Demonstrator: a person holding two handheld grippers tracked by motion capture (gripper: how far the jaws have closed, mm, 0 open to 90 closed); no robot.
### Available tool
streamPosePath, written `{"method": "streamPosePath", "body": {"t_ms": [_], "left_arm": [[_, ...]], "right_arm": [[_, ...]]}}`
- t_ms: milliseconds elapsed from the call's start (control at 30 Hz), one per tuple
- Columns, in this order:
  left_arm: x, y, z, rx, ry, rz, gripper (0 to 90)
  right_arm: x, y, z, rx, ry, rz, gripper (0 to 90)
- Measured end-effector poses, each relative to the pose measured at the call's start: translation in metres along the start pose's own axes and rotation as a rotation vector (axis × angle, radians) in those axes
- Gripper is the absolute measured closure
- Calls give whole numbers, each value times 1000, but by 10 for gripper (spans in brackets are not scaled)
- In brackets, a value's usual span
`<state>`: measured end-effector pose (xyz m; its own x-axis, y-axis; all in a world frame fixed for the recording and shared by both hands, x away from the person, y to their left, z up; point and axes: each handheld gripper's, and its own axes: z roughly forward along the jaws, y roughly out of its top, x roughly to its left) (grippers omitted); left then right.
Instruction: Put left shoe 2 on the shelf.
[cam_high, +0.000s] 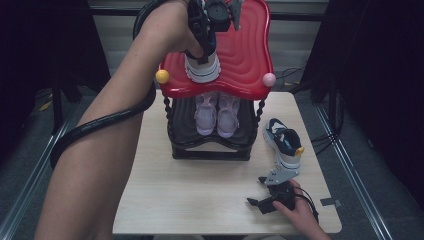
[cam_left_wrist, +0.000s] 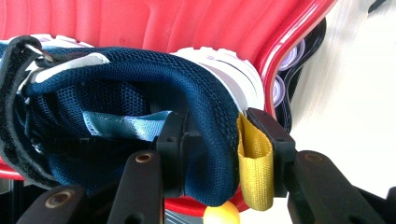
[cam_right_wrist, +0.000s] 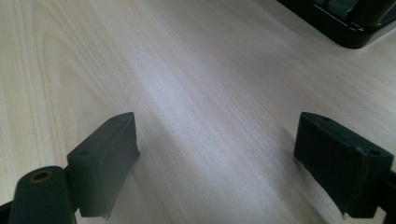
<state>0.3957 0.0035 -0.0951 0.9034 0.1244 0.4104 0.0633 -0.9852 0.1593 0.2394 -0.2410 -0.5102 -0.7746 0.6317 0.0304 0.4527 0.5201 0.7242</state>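
Observation:
A navy mesh shoe (cam_left_wrist: 140, 88) with a white sole and a yellow heel loop (cam_left_wrist: 254, 163) lies on the red top shelf (cam_high: 247, 50) of a small shoe rack. My left gripper (cam_high: 201, 56) reaches down to it from above. In the left gripper view its jaws (cam_left_wrist: 219, 135) straddle the padded heel collar, one pad inside the shoe and one outside by the loop, slack and open. The matching navy shoe (cam_high: 284, 142) lies on the table at the right. Just in front of it my right gripper (cam_high: 256, 191) rests low over the wood, open and holding nothing (cam_right_wrist: 217, 158).
A pair of pale pink shoes (cam_high: 216, 112) stands on the rack's black lower shelf (cam_high: 185, 131). A yellow ball (cam_high: 162, 76) and a pink ball (cam_high: 269, 79) cap the red shelf's front corners. The light wooden table (cam_high: 190, 190) has dark floor on both sides.

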Motion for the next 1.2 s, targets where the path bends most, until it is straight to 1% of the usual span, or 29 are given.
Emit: {"method": "streamPosePath", "body": {"t_ms": [33,100,133,167,333,567,700,767,833,867,1000,1133,1200], "left_arm": [[-1,0,0,-6,5,-2,599],[-1,0,0,3,7,7,593],[-1,-1,1,-3,8,4,590],[-1,-1,0,3,5,8,591],[-1,-2,0,-4,8,8,591],[-1,-3,0,4,5,10,586],[-2,-4,0,-1,8,-5,572],[-1,-4,-1,-5,11,-4,565],[-1,-5,-1,-3,7,-10,540],[-1,-6,-1,-8,5,-20,529],[-1,-7,-1,-18,9,-36,513],[0,-7,-2,-20,13,-41,483],[0,-8,-3,-21,14,-51,475]], "right_arm": [[0,0,0,0,0,0,127],[0,0,0,0,0,0,127],[0,0,0,0,0,0,127],[0,0,0,0,0,1,127],[0,0,0,0,0,0,127],[0,0,0,0,0,0,127],[0,0,0,0,0,0,127],[0,0,0,0,0,0,127],[0,0,0,0,0,0,127],[0,0,0,0,0,0,127],[0,0,0,0,0,0,127],[0,0,0,0,0,0,127],[0,0,0,0,0,0,127]]}}
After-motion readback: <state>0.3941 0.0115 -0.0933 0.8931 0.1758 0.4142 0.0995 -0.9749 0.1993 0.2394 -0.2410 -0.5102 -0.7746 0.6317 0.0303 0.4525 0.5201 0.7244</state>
